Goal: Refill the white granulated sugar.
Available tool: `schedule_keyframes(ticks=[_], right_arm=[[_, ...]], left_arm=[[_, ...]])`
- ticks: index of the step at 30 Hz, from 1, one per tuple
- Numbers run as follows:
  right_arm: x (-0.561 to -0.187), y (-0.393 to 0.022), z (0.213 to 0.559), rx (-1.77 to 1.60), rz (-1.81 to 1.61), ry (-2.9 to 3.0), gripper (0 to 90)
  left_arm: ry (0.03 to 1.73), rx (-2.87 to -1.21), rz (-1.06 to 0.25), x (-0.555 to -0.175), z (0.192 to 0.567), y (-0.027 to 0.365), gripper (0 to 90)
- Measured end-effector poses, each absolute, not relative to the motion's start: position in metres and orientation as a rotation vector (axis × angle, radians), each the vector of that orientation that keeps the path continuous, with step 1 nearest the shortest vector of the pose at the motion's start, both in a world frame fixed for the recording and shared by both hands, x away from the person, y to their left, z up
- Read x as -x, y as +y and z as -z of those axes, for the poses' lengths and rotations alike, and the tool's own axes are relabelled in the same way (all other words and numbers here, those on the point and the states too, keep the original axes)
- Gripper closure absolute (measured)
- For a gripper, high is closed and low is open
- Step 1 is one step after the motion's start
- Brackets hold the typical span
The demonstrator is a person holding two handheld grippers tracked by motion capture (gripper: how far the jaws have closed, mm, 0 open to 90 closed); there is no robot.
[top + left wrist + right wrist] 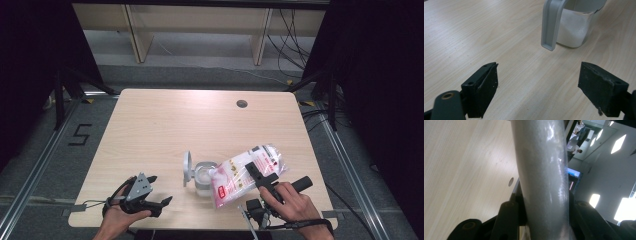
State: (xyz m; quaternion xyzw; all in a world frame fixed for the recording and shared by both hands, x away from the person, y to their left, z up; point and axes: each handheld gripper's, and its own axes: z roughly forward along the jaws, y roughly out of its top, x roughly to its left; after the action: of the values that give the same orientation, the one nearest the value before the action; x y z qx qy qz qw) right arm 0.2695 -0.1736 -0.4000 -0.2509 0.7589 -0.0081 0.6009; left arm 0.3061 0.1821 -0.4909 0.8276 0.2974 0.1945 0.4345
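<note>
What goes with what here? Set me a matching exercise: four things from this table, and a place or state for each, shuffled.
Things:
1. bag
2. clear container
3. left gripper
4. round hole

Places or states:
A. open, nothing between its jaws
B. in the far part of the table
C. clamped in the right gripper, tilted toward the container
D. standing on the table, white granules inside

Pairs: 1-C, 2-D, 3-A, 4-B
</note>
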Motion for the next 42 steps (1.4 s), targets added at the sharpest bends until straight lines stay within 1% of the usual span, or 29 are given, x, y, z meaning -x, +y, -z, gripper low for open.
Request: schedule_keyframes(ticks=[1,8,9,12,21,24,26,27,28,29,30,32,34,36,38,39,42], right_arm=[[-0.27,-0.174,0.4,0.587,0.016,1.755,69.6],[-0.27,-0.176,0.401,0.556,0.011,1.773,69.8],[-0.272,-0.176,0.4,0.588,0.01,1.76,69.8],[-0.272,-0.178,0.402,0.538,-0.022,1.795,69.9],[-0.282,-0.188,0.408,0.461,-0.163,1.885,71.1],[-0.285,-0.193,0.408,0.433,-0.227,1.899,71.7],[-0.287,-0.198,0.409,0.388,-0.291,1.922,72.0],[-0.287,-0.201,0.411,0.312,-0.338,1.947,72.2],[-0.29,-0.203,0.409,0.347,-0.353,1.942,72.4],[-0.289,-0.205,0.41,0.296,-0.375,1.951,72.8],[-0.292,-0.205,0.406,0.366,-0.355,1.935,73.2],[-0.292,-0.208,0.41,0.288,-0.405,1.964,73.9],[-0.295,-0.21,0.408,0.298,-0.415,1.968,74.3],[-0.295,-0.213,0.411,0.216,-0.459,1.991,74.5],[-0.299,-0.215,0.41,0.21,-0.487,1.996,74.7],[-0.299,-0.217,0.412,0.155,-0.506,2.017,74.8],[-0.305,-0.222,0.41,0.158,-0.552,2.012,75.1]], left_arm=[[0.765,-2.054,-0.467,-0.305,0.491,0.181,15.7],[0.738,-2.078,-0.483,-0.306,0.49,0.183,15.8],[0.763,-2.057,-0.468,-0.305,0.491,0.182,15.8],[0.763,-2.055,-0.468,-0.305,0.491,0.182,15.8],[0.738,-2.073,-0.478,-0.306,0.49,0.183,15.8],[0.762,-2.066,-0.462,-0.305,0.491,0.182,15.7],[0.758,-2.05,-0.475,-0.305,0.491,0.181,15.7],[0.758,-2.067,-0.47,-0.305,0.491,0.182,15.8],[0.756,-2.066,-0.473,-0.305,0.491,0.182,15.8],[0.755,-2.068,-0.473,-0.305,0.491,0.182,15.8],[0.752,-2.069,-0.473,-0.305,0.491,0.182,15.8],[0.748,-2.055,-0.475,-0.306,0.491,0.182,15.8],[0.748,-2.046,-0.483,-0.306,0.491,0.182,15.8],[0.74,-2.07,-0.493,-0.307,0.49,0.183,15.8],[0.74,-2.061,-0.483,-0.306,0.491,0.183,15.8],[0.743,-2.056,-0.48,-0.306,0.491,0.182,15.8],[0.761,-2.055,-0.472,-0.306,0.491,0.182,15.8]])
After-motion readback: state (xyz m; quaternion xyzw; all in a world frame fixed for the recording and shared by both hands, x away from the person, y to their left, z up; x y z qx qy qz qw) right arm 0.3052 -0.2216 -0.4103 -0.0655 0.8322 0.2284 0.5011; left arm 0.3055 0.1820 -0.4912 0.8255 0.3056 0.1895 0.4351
